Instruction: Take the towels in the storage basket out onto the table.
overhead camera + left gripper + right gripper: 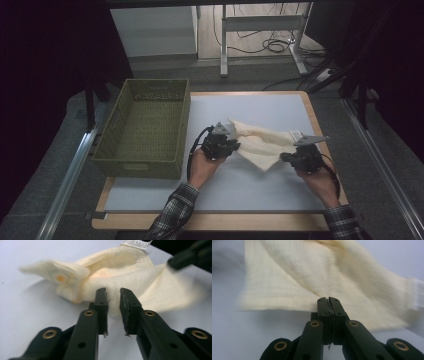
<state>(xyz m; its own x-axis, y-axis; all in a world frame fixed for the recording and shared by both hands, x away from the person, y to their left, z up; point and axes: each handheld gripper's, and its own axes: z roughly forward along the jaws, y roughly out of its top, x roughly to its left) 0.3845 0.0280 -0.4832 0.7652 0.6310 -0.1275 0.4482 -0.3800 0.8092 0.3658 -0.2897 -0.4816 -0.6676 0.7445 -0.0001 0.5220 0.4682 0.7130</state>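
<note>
A cream cloth (257, 142) lies crumpled on the white mat (225, 192), with a white label (295, 134) at its far right edge. At the cloth's left end my left gripper (234, 146) has its jaws a little apart. In the left gripper view the cloth (140, 280) sits between and behind the tips of that gripper (113, 293), and the pads do not press on it. My right gripper (284, 157) is at the cloth's near right corner. In the right gripper view its jaws (328, 300) are closed together on the edge of the cloth (299, 272), which spreads away beyond them.
An olive-green slatted basket (145, 165) stands at the mat's left side, close to my left hand. The mat rests on a wooden board (200, 220). Table legs and cables are on the floor beyond the far edge.
</note>
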